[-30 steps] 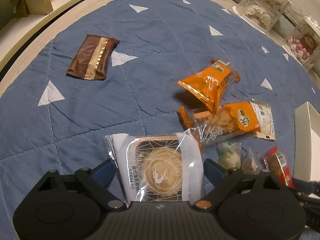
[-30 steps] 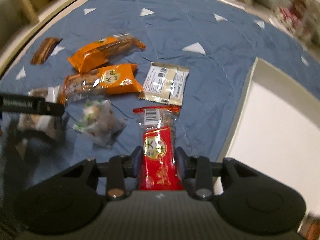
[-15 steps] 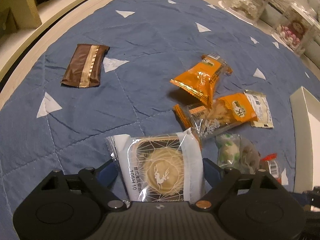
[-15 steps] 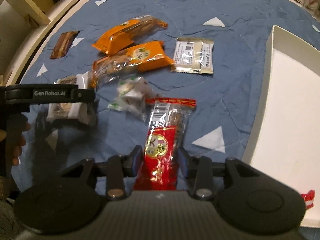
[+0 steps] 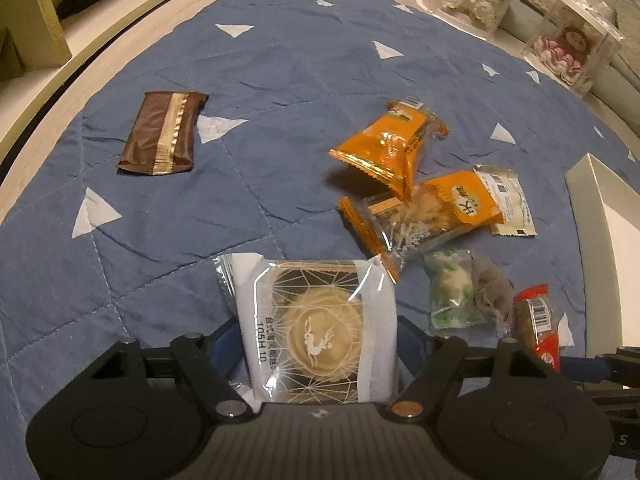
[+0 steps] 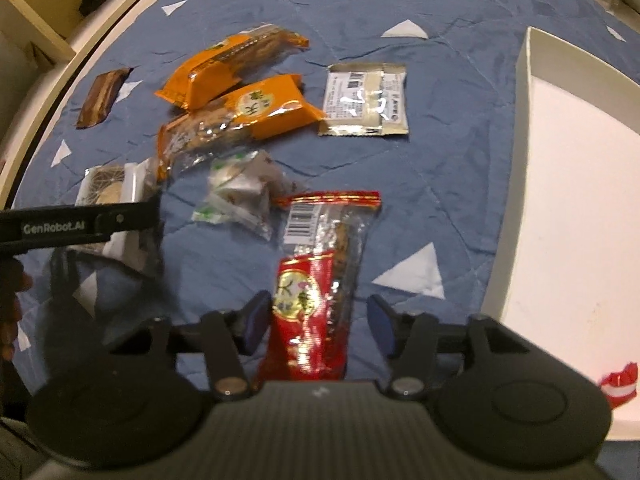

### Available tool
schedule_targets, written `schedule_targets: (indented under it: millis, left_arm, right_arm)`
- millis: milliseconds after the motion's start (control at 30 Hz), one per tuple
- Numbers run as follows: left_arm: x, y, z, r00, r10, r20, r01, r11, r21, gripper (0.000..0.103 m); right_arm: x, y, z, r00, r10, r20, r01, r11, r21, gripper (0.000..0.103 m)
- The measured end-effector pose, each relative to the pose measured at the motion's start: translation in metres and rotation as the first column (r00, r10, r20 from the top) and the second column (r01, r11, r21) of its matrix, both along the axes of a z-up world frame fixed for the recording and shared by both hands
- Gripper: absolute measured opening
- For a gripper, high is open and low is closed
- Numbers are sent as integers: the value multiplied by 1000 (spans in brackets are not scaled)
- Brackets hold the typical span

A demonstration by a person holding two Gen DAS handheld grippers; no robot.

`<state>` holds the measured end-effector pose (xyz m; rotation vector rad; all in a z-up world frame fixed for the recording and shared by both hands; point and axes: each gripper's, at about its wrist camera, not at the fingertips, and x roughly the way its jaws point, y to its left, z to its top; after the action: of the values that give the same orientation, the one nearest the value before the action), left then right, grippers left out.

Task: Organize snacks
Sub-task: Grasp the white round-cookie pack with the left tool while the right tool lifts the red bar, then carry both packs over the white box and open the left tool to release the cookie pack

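My view cropped the white tray (image 6: 528, 92) at right; the left hand-held gripper (image 6: 120, 216) hid half the mooncake packet (image 6: 104, 188).

The left gripper (image 5: 318, 340) is closed on the white pastry packet (image 5: 316, 328), one finger pressing each side of it. The right gripper (image 6: 316, 318) has its fingers spread, and the red snack packet (image 6: 314, 304) lies between them, apart from both fingers.

R gripper (image 6: 316, 320) fingers apart | red snack (image 6: 316, 280) between, prob. loose | white tray (image 6: 572, 184) right
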<state>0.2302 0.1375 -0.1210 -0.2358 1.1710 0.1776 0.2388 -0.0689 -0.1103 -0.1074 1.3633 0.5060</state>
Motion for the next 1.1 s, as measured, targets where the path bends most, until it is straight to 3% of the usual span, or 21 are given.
schedule_targets:
  millis: [233,567,800,1100]
  left_arm:
    - [2,-5,-1,1000,8,-4,-8,1000,6,74]
    - [-1,0,9,999,43,6,-42,999,-8,66]
    - [-11,-9,36,997,34,71,-34,999,-2,66]
    - [-19,-55,70,985,-58,160,59,998,-4,66]
  right_arm:
    - [-5,12,-5,999,-45,30,46,998,-42,47]
    - [3,3,4,995,-88,47,88,996,-12,41]
    - [0,-9,30,988,-93,122,92,996,20,41]
    - [-15,-35,72,963,-137,230,127,990,57,41]
